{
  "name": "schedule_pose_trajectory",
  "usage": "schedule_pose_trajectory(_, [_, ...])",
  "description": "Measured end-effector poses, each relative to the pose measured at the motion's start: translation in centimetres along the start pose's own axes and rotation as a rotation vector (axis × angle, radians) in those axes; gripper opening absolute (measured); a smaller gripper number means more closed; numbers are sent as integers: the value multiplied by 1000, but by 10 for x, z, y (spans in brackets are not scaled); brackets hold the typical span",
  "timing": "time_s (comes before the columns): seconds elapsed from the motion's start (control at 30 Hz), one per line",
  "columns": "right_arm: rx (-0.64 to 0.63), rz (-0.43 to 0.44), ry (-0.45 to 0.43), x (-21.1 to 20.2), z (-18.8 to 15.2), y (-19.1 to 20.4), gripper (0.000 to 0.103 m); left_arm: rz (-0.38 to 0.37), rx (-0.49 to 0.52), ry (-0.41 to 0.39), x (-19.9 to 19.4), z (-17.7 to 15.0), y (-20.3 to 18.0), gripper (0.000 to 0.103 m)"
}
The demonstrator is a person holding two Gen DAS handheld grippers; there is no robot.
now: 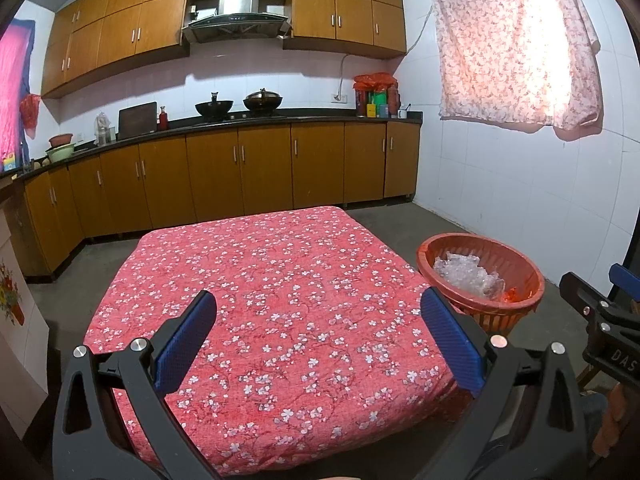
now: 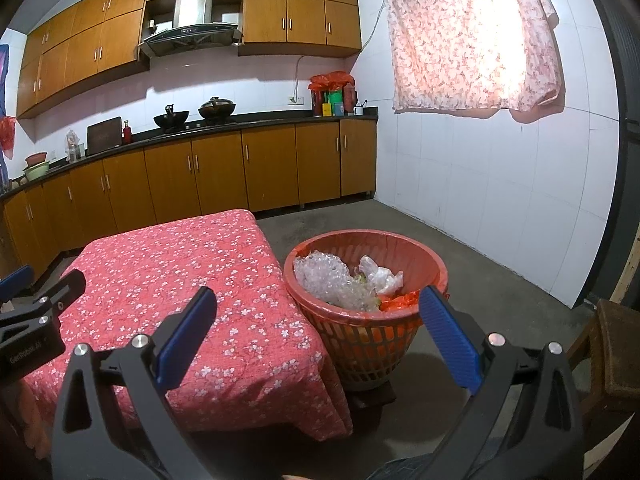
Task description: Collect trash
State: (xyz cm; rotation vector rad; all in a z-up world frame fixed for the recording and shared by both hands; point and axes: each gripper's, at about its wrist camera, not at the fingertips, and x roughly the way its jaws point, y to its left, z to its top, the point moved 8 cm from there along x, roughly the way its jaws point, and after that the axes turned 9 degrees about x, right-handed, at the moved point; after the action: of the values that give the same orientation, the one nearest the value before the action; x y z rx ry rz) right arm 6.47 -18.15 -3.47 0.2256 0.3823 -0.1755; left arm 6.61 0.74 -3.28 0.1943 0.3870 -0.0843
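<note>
Trash lies heaped inside the red basket, which stands on the floor just beside the right edge of the bench: crumpled clear bubble wrap, a white plastic bag and a scrap of red plastic, with something greenish beneath that is too buried to name. Starting from the right tool, its blue-padded fingers are spread wide with nothing between them, one over the bench's cloth, the other crossing the near rim of the basket and hiding part of it. The left tool is likewise spread wide and holds nothing, hovering above the near half of the bench, whose flowered red cloth hangs over the edges and conceals whatever legs stand beneath. From the left wrist view only the basket's upper part shows past the bench corner, and the right tool is cut off at the frame's right edge. The basket's foot rests on a dark low object that cannot be made out. Grey concrete floor lies open between the basket and the white tiled wall, and a strip of floor separates the bench's far edge from the wooden kitchen cabinets. A brown wooden stool sits partly out of frame at the right.
</note>
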Motion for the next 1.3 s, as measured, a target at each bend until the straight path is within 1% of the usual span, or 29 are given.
schedule_pose_trajectory(0.3, [1,-1,1,0,-1,0,99,-2,-3,0,0,2,-2,101])
schedule_pose_trajectory(0.53, [6,-2,7,3,-8,1,99,-3,-4,1,0,1,-2,101])
schedule_pose_trajectory(1.3, [6,-2,8,3,-6,0,99,-4,-4,1,-1,1,-3,101])
